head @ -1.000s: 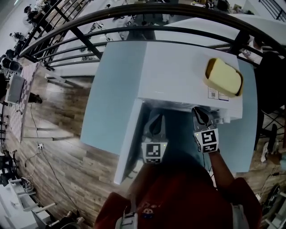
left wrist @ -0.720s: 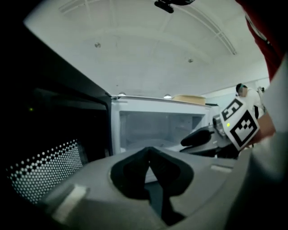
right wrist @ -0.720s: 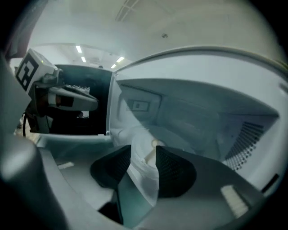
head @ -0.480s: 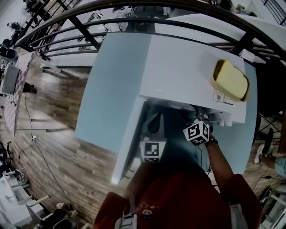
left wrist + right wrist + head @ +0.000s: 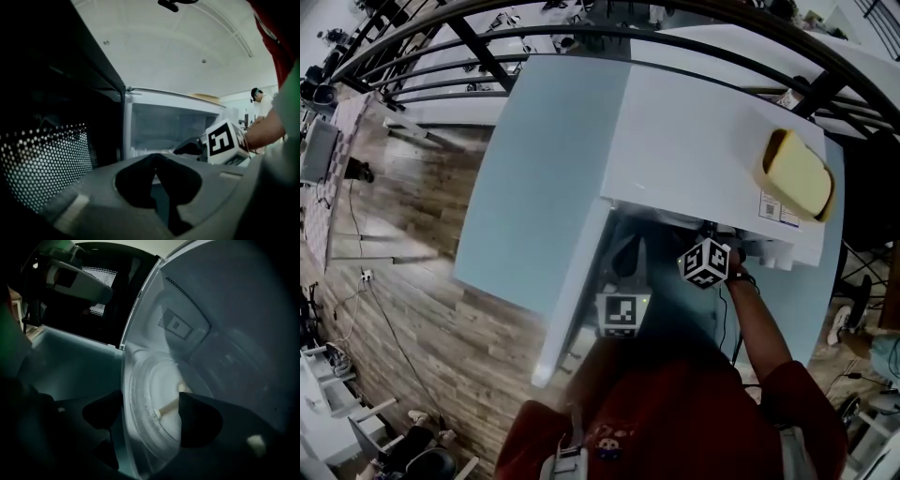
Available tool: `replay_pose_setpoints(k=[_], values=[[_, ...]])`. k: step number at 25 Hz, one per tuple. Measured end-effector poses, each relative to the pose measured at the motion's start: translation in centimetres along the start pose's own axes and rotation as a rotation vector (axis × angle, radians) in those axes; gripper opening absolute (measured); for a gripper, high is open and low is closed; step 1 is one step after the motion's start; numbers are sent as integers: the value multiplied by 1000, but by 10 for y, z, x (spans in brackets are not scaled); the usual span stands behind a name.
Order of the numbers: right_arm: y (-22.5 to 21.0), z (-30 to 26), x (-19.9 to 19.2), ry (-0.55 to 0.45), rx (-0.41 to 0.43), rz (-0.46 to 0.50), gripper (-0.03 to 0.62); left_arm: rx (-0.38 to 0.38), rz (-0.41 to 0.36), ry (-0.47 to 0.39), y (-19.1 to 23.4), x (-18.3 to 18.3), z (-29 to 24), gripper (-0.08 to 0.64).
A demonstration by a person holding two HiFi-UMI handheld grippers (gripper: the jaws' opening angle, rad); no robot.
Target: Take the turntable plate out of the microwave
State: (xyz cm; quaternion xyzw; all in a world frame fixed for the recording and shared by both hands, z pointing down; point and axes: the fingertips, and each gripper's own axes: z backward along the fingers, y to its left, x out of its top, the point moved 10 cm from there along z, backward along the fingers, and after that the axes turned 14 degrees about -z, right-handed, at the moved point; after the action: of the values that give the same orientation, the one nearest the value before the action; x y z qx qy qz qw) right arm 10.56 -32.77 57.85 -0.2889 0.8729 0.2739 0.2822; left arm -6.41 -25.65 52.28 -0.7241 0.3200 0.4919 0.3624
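The white microwave point(image 5: 694, 131) stands on a pale blue table point(image 5: 534, 178) with its door point(image 5: 572, 281) swung open to the left. The glass turntable plate point(image 5: 154, 399) lies on its roller ring inside the cavity. My right gripper point(image 5: 150, 416) reaches into the cavity mouth, rolled on its side. Its jaws are opening wide, and the plate's near rim shows between them with no pad pressing on it. In the head view only its marker cube point(image 5: 705, 262) shows. My left gripper point(image 5: 157, 180) is shut and empty, held just outside the opening beside the door.
A yellow sponge-like block point(image 5: 797, 173) lies on the microwave's top at the right. The door's perforated window point(image 5: 47, 168) stands close on the left of my left gripper. Dark curved railings point(image 5: 581, 37) run behind the table, with wooden floor to the left.
My right gripper has rolled over and dropped forward into the microwave opening, its marker cube now tilted. The left gripper has hardly shifted.
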Motion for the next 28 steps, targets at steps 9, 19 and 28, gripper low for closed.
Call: replay_pose_setpoints(k=[9,19,28], values=[[3,-6,-4,-15,-23,56,373,6,36,-1,2,-2,-4,-2],[17,10,-4,-56,-50,136,267,-1,24,13,-2,1,3,-2],[10,23,1,-65,70,49,141,10,25,19,-5,6,10,-2]])
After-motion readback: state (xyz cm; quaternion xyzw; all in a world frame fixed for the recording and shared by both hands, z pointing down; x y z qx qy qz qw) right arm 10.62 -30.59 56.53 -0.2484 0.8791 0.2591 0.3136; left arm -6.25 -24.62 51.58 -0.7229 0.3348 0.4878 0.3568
